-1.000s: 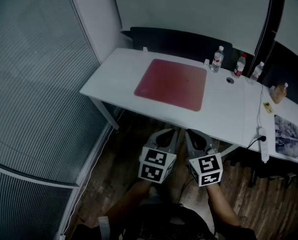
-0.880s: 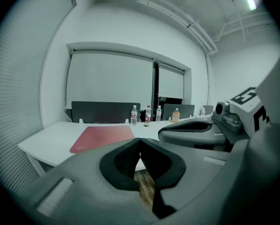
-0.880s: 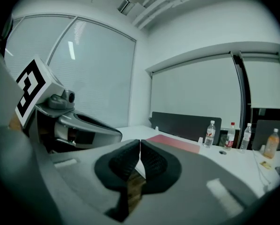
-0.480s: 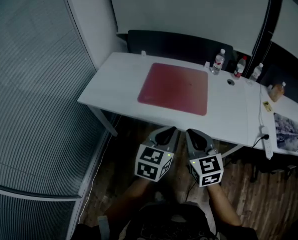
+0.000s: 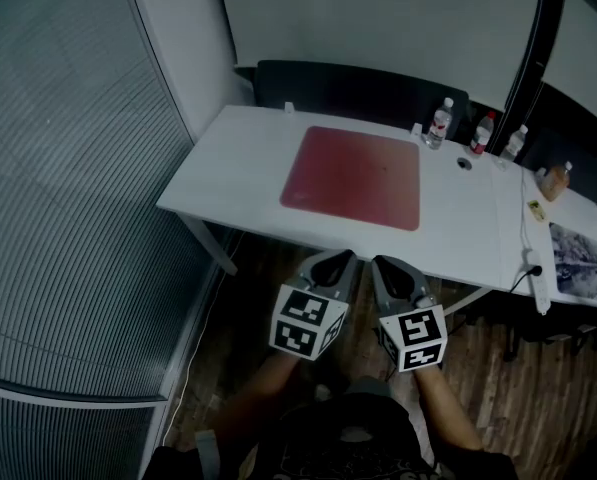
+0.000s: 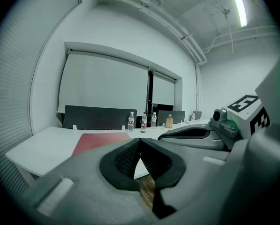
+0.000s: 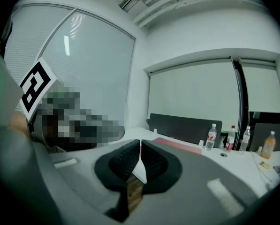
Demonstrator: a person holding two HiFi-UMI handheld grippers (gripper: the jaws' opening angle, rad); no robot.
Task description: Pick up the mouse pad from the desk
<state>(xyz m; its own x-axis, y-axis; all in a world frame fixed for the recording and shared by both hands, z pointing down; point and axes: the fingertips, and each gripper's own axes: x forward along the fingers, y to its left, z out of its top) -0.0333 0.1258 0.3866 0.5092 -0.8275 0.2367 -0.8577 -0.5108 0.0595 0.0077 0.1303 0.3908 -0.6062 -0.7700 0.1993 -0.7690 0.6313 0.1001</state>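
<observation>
A red mouse pad (image 5: 353, 177) lies flat in the middle of the white desk (image 5: 233, 173); it also shows as a red strip in the left gripper view (image 6: 98, 141) and in the right gripper view (image 7: 177, 144). My left gripper (image 5: 344, 259) and right gripper (image 5: 380, 264) hang side by side over the wooden floor, just short of the desk's near edge, both pointing at the desk. Both are shut with nothing between the pads, as the left gripper view (image 6: 139, 142) and the right gripper view (image 7: 140, 143) show.
Three water bottles (image 5: 437, 121) stand at the back of the desk beside a cable hole (image 5: 463, 164). A dark partition (image 5: 358, 93) runs behind it. A power strip (image 5: 535, 278) and papers (image 5: 584, 263) lie at the right. A glass wall with blinds (image 5: 68, 188) stands at the left.
Both grippers have come forward toward the desk's near edge, staying side by side and shut. The desk and mouse pad sit slightly lower and closer in the head view.
</observation>
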